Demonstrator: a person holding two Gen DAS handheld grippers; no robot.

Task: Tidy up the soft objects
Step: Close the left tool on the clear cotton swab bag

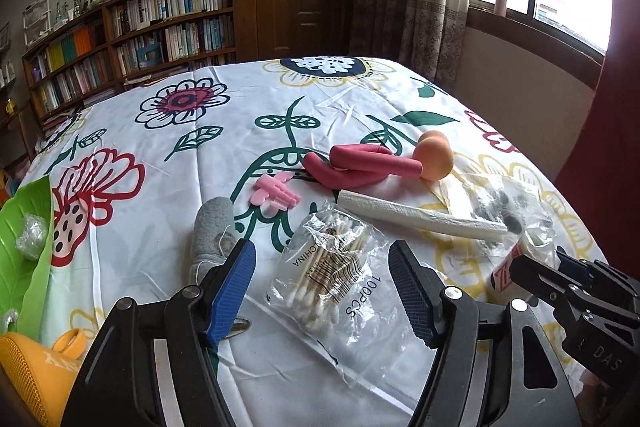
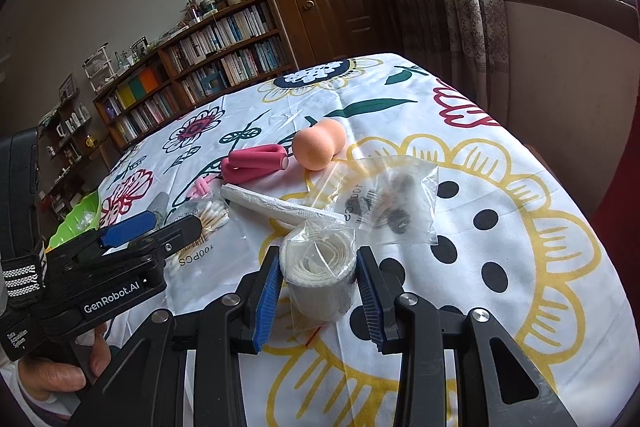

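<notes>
Green plastic tray (image 1: 24, 223) at nine o'clock holds only small clear-wrapped bits; most soft things still lie on the flowered surface (image 1: 224, 143). Left gripper (image 1: 322, 291) jaws are spread over the clear bag of cotton swabs (image 1: 332, 275). Right gripper (image 2: 318, 293) jaws flank the wrapped white gauze roll (image 2: 318, 279); whether they touch it I cannot tell.

A flat surface is covered by a white floral cloth (image 1: 208, 155) printed with red, green, yellow and navy blooms. Directly on it are laid a bag of cotton swabs (image 1: 328, 267), a rolled white paper towel (image 1: 416, 217), a bent red foam roller (image 1: 360, 165) touching an orange gourd-shaped sponge (image 1: 434, 157), a pink foam piece (image 1: 274, 195) and a grey knitted item (image 1: 212, 231) — all near one another. Towards the right are found a clear bag of small dark pieces (image 2: 394, 205) and a wrapped roll of white bandage (image 2: 320, 281), while a green tray (image 1: 24, 227) is seen at the left edge.
</notes>
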